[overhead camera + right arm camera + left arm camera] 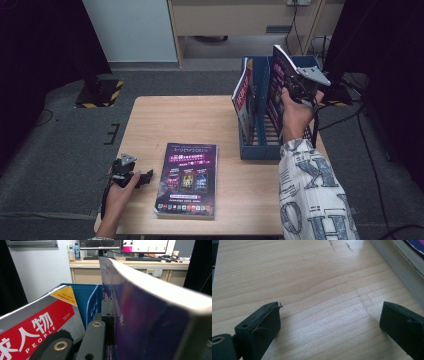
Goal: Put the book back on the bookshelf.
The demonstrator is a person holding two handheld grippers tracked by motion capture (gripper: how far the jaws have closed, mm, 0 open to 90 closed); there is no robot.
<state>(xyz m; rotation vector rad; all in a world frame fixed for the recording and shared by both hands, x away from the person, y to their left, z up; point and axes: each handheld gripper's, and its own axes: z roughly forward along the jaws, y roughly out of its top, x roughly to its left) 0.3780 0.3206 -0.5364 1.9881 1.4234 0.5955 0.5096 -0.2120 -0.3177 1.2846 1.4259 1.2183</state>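
Right gripper view puts you closest to the work: your right gripper [295,87] is clamped on the purple magazine [150,315], its jaws pinched tight on the cover near one edge, and the pages already bow away from the grip in a long curve. Judge from that bend that it is light but floppy, with a glossy cover that may slide, so a pinch close to the spine or a stiff edge should serve better than one at a loose corner. High view shows the magazine held upright over the right-hand slot of the blue file rack [255,150], partly down inside it, while a red-covered magazine [245,95] leans in the slot to its left. Nearer you, a second purple magazine [187,180] lies flat on the table [150,120], thick enough to feel heavier and stiffer. Beside it your left gripper [131,176] rests on the wood with its jaws spread apart and nothing between them.
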